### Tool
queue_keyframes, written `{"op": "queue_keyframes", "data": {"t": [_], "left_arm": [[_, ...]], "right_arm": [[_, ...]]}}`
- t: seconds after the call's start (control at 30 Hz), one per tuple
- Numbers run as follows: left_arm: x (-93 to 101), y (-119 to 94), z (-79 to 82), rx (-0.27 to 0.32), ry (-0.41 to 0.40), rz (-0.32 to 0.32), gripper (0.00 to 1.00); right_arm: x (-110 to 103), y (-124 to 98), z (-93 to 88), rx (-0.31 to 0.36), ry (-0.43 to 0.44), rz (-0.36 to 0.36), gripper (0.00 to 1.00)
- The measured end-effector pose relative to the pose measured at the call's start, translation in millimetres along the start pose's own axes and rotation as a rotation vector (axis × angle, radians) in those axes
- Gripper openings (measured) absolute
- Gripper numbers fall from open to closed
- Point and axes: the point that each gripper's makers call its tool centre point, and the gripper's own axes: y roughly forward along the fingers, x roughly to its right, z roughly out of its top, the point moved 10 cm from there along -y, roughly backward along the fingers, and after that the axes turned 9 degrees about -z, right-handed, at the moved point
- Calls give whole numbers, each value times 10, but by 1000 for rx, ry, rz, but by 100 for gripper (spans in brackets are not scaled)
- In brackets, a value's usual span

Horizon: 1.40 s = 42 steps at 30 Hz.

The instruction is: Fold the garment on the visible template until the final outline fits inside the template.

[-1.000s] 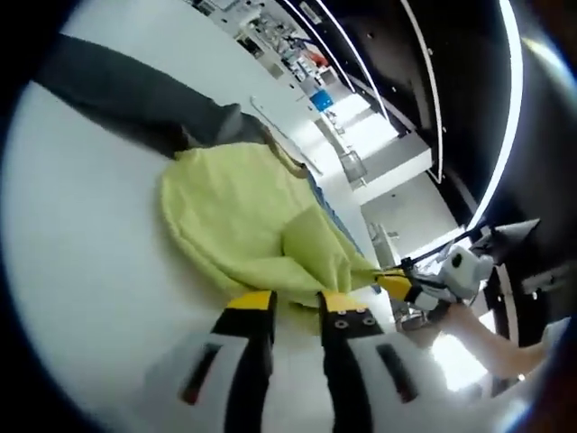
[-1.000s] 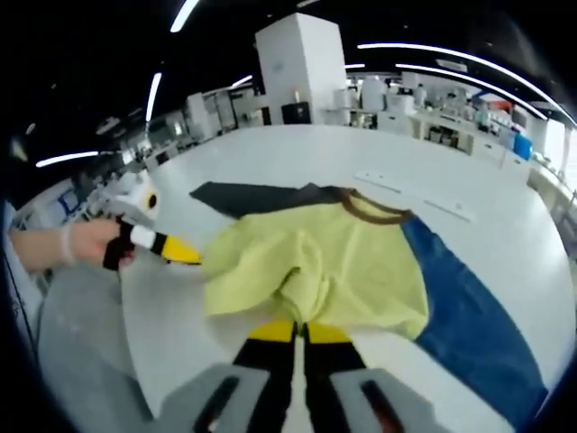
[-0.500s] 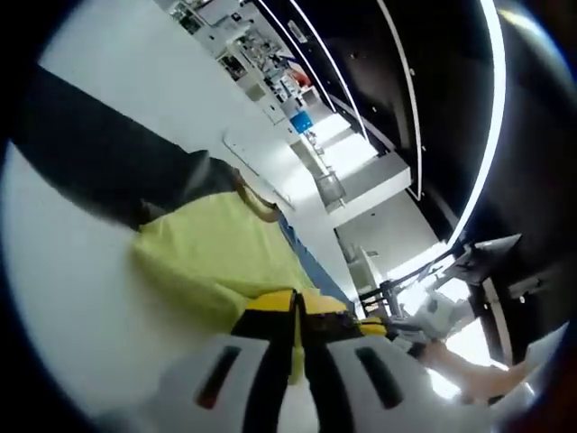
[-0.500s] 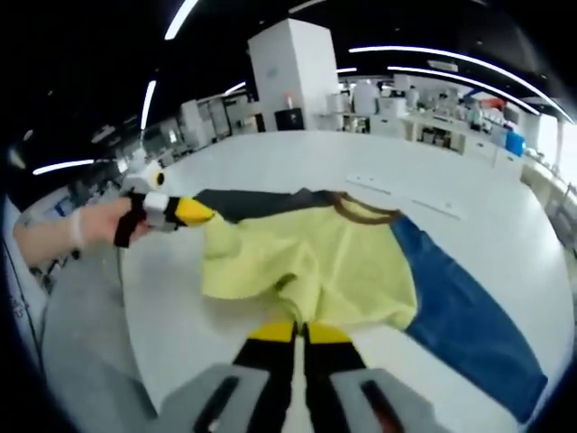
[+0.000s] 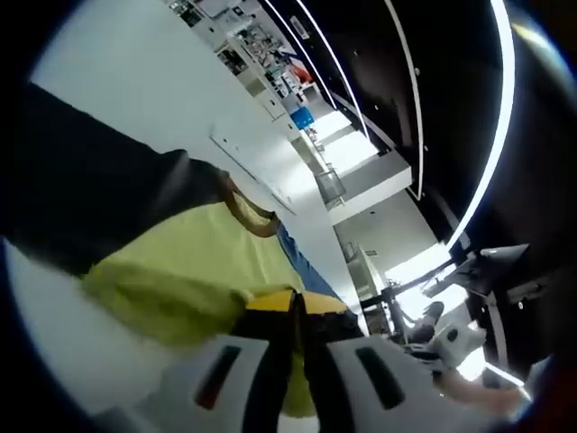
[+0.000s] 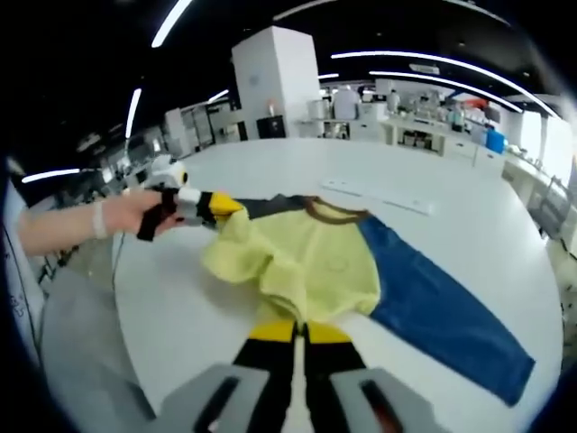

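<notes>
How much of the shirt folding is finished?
Some is done: the yellow body is already bunched and doubled toward the middle. In hand: both tongs, the right and the left, are pinching yellow cloth. Left to do: the blue sleeve lies stretched out flat on the white table, and the dark sleeve too.

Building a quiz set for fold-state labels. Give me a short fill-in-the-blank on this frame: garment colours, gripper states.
1. The body of the garment is ____ in colour.
2. The sleeve lying flat on the white table is ____.
3. The right gripper has its jaws ____ on the garment's hem.
4. The trim of the collar is ____.

Missing words: yellow; blue; shut; brown
</notes>
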Motion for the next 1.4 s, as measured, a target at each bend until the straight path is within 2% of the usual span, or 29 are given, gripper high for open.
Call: {"op": "queue_keyframes", "data": {"t": [0.17, 0.43, 0.67, 0.8, 0.87, 1.07, 1.3, 1.4], "left_arm": [[-134, 148, -47, -37, -10, 13, 0], [-267, 258, -176, -96, -10, 49, 0], [-270, 275, -276, -141, 13, 71, 0], [-203, 247, -297, -156, 44, 64, 0], [-176, 232, -280, -163, 63, 55, 4], [-80, 162, -247, -199, 185, 11, 24], [7, 73, -170, -242, 380, -27, 48], [4, 32, -137, -265, 416, -30, 56]], "right_arm": [[68, -76, -26, 6, 25, -29, 0], [127, -106, -52, 8, 39, -48, 0], [132, -102, -75, 2, 45, -51, 0], [111, -99, -62, 4, 46, -50, 0], [105, -100, -68, 2, 46, -51, 0], [106, -107, -90, 4, 53, -49, 0], [86, -108, -100, 4, 63, -44, 0], [91, -108, -107, 2, 58, -44, 0]]}}
